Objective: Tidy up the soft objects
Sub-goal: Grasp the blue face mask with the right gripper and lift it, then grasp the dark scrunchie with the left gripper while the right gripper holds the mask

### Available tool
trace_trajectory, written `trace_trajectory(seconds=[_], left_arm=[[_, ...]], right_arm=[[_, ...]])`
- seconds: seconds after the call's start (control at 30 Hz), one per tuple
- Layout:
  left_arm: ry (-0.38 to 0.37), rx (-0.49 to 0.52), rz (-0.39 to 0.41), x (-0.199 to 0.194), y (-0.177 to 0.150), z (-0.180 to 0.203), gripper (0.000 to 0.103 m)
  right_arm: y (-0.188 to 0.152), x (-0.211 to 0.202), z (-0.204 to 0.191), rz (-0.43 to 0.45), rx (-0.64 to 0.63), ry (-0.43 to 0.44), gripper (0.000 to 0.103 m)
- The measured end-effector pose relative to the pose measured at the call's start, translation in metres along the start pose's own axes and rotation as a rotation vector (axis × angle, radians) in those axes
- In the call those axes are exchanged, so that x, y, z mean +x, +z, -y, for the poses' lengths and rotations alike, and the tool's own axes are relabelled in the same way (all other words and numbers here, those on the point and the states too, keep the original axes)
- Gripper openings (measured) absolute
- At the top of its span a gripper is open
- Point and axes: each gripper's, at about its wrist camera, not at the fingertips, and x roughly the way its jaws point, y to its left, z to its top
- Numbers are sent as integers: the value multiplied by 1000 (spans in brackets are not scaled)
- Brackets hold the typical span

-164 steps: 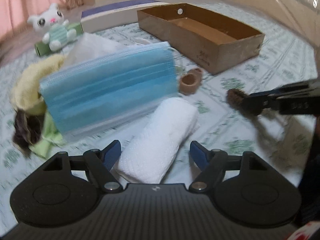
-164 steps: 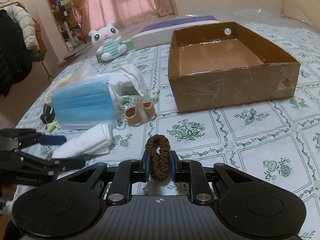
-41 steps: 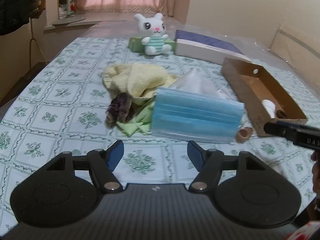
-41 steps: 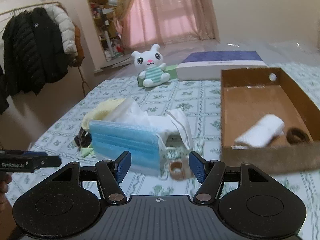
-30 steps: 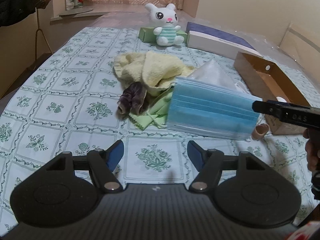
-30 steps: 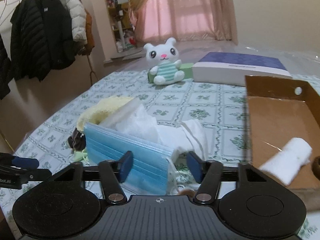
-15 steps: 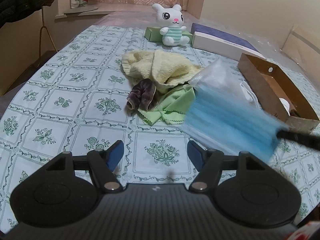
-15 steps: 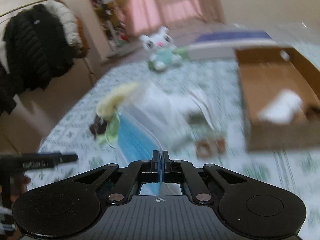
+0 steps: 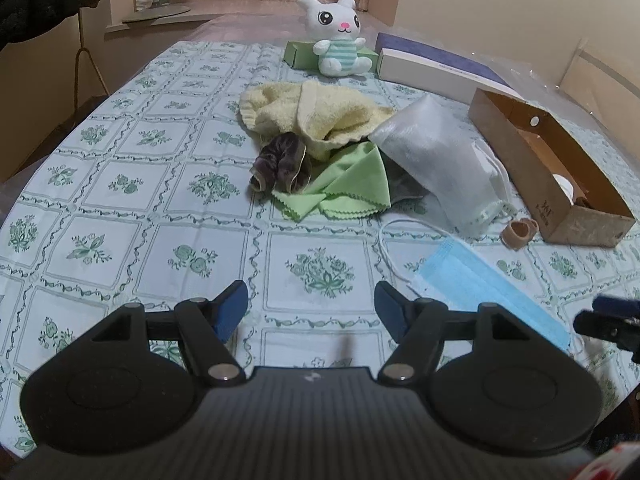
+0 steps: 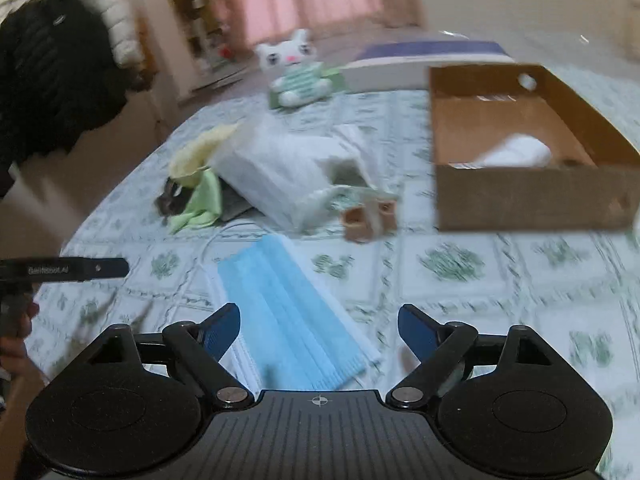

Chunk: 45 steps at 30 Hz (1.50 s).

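Observation:
A blue face mask (image 10: 296,312) lies flat on the tablecloth between the open jaws of my right gripper (image 10: 318,326); it also shows in the left wrist view (image 9: 484,284). My left gripper (image 9: 310,308) is open and empty above the cloth. A pile holds a yellow towel (image 9: 316,114), a dark scrunchie (image 9: 280,164), a green cloth (image 9: 344,188) and a clear bag of white masks (image 9: 440,160). The cardboard box (image 10: 516,196) holds a white rolled towel (image 10: 516,152). A tan toe separator (image 10: 370,216) lies beside the box.
A white plush bunny (image 9: 338,36) sits on a green box at the far side, next to a purple and white flat box (image 9: 436,66). Dark jackets (image 10: 60,80) hang at the left beyond the table edge.
My right gripper pulled the blue mask off the pile toward the near side, then opened and let it go flat on the cloth. The left gripper drew back and stayed open.

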Motion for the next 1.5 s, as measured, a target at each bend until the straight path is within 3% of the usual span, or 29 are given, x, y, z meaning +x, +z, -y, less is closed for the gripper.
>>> trace_trajectory(seconds=[0.2,0.33,0.57,0.67,0.77,0.87,0.93,1.0,1.3,1.5], left_arm=[[4,-5,-16,4,-2,-3,67],[-4,-5,-25,8,-4,-2,67],[-17,1,-46,17,-7,1,67],[-19,1,-50,19,-7,1,67],[-18,1,-50,20,-7,1,67],[-18,0,-51,21,-7,0,67],[-19,1,-49,21,-7,0,67],[-18,5,-43,20,-7,0,67],[-8,43,3,24,4,-1,66],[20,92,50,37,24,-5,59]], right_arm=[[-1,38,-22,-63,-207,53,86],[2,66,-20,-114,-216,90,87],[0,87,-40,-126,-315,87,89],[-9,90,-52,-116,-404,42,86],[-11,87,-53,-101,-403,48,70],[-10,83,-52,-91,-396,46,43],[-9,81,-52,-87,-398,44,17],[-9,79,-52,-84,-406,40,6],[9,52,-45,32,-311,55,4],[36,44,-42,132,-258,47,4]])
